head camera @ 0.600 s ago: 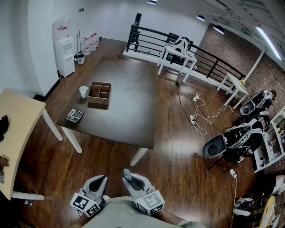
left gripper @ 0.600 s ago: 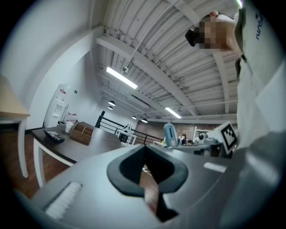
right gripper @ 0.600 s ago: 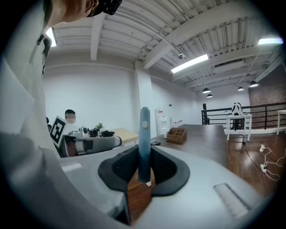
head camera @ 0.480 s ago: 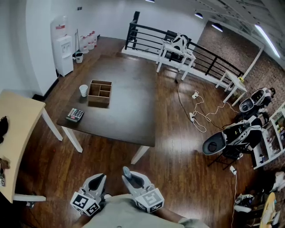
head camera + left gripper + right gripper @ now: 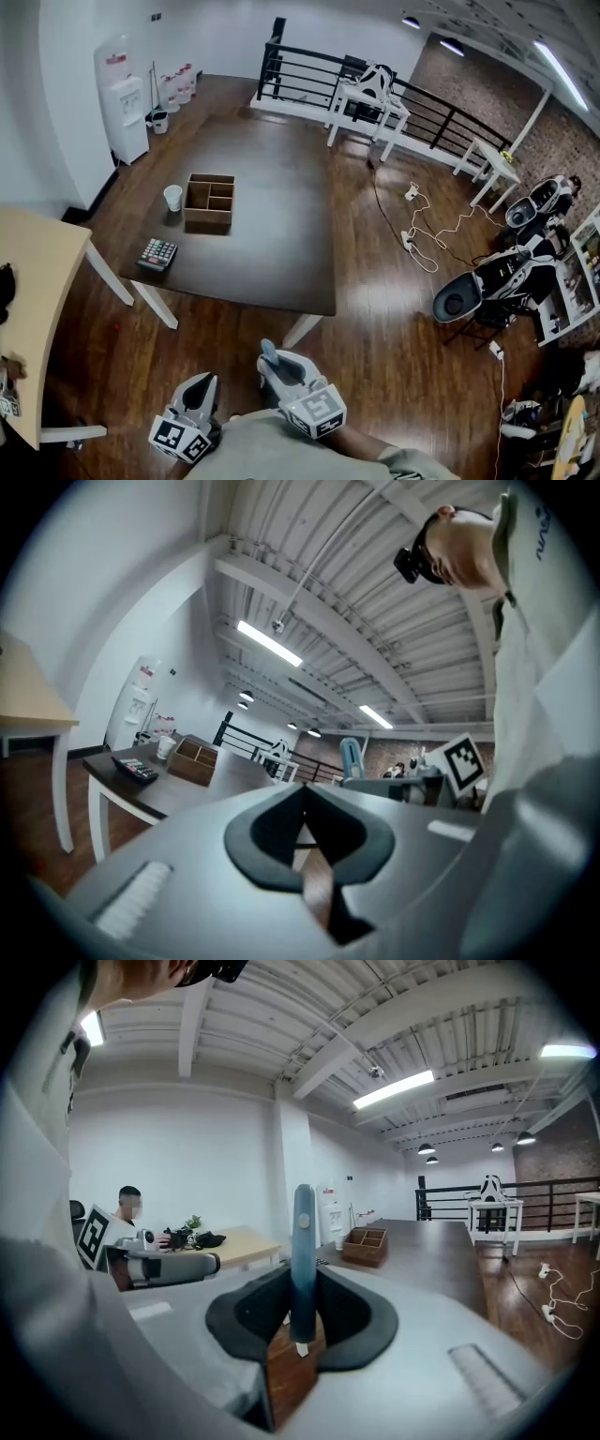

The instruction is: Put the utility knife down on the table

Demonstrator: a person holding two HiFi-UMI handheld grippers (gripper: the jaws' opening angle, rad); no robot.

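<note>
A slim blue utility knife (image 5: pixel 302 1260) stands upright between the pads of my right gripper (image 5: pixel 300 1327), which is shut on it. In the head view the knife (image 5: pixel 268 352) pokes out of the right gripper (image 5: pixel 274 364), held close to my body over the wood floor. The left gripper (image 5: pixel 202 390) is beside it, shut with nothing in it (image 5: pixel 302 834). The dark table (image 5: pixel 272 216) lies ahead, well beyond both grippers. In the left gripper view the knife (image 5: pixel 350 759) shows to the right.
On the dark table's left part stand a wooden compartment box (image 5: pixel 210 199), a white cup (image 5: pixel 172 197) and a calculator (image 5: pixel 157 253). A light wooden table (image 5: pixel 37 281) is at the left. Cables (image 5: pixel 422 234) trail on the floor at the right, near chairs (image 5: pixel 487 291).
The head view has shifted a little and both grippers sit slightly lower in it. The right gripper keeps the knife; the left stays shut.
</note>
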